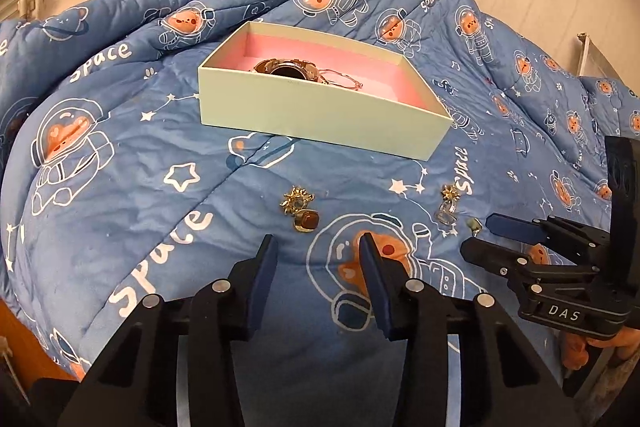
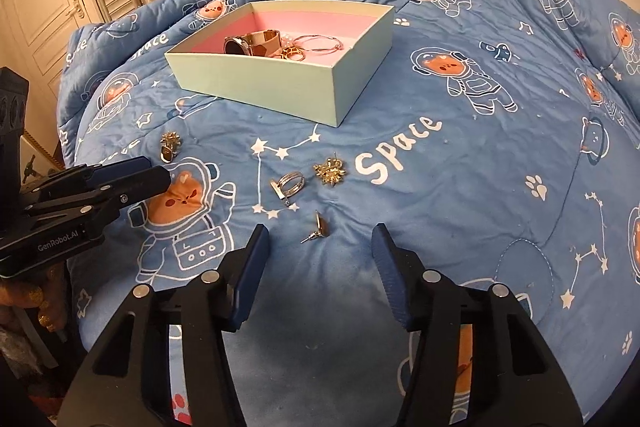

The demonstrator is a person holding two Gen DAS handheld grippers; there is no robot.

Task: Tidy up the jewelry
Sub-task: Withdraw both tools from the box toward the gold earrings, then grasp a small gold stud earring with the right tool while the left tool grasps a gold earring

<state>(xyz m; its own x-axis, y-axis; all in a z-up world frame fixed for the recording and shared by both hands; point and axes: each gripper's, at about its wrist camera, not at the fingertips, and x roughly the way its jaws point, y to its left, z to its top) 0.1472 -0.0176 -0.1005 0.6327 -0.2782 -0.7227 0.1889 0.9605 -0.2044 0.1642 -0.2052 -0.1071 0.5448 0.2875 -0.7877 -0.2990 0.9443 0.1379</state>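
Pale green box (image 2: 280,83), pink inside, on the blue quilt (image 2: 460,155), holding a watch (image 2: 240,45). Only in the right view: small stud (image 2: 318,227) ahead. Left gripper (image 1: 318,247) and right gripper (image 2: 320,239) spread wide, empty.

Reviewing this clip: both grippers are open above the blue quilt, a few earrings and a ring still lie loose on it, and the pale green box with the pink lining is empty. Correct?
Not quite: the box is not empty. The right wrist view shows a watch, hoop earrings and small gold pieces inside. The rest holds: left gripper and right gripper are open, with the ring and earrings loose on the quilt.
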